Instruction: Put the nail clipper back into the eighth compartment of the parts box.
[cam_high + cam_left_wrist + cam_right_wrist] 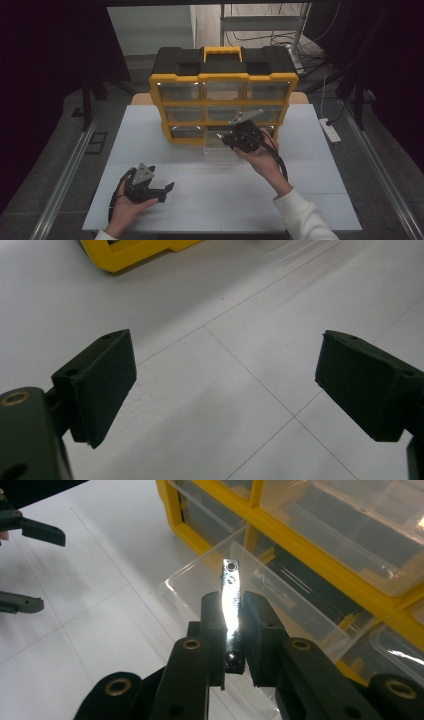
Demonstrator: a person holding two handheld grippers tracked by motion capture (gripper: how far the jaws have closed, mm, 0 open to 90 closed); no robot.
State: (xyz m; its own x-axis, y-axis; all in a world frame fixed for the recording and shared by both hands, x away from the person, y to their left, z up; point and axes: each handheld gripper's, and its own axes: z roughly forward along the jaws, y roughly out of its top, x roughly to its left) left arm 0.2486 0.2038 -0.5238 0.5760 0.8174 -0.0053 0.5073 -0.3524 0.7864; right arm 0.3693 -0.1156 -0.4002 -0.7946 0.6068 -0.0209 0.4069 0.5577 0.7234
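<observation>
Metal strip (231,597), shiny with holes, is pinched in the right gripper (233,612) above the pulled-out clear drawer (200,582) at the yellow organiser's (222,79) six o'clock, seemingly not yet dropped in, while the left gripper (225,385) rests spread and empty.

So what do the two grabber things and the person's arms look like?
Both are black. The left gripper has two flat, blocky black jaws, a grey three-cornered plate on top and a black cable looping by the wrist. The right gripper has the same grey plate, brass-coloured rings at its joints and a black cable trailing back. The right arm wears a white sleeve.
</observation>
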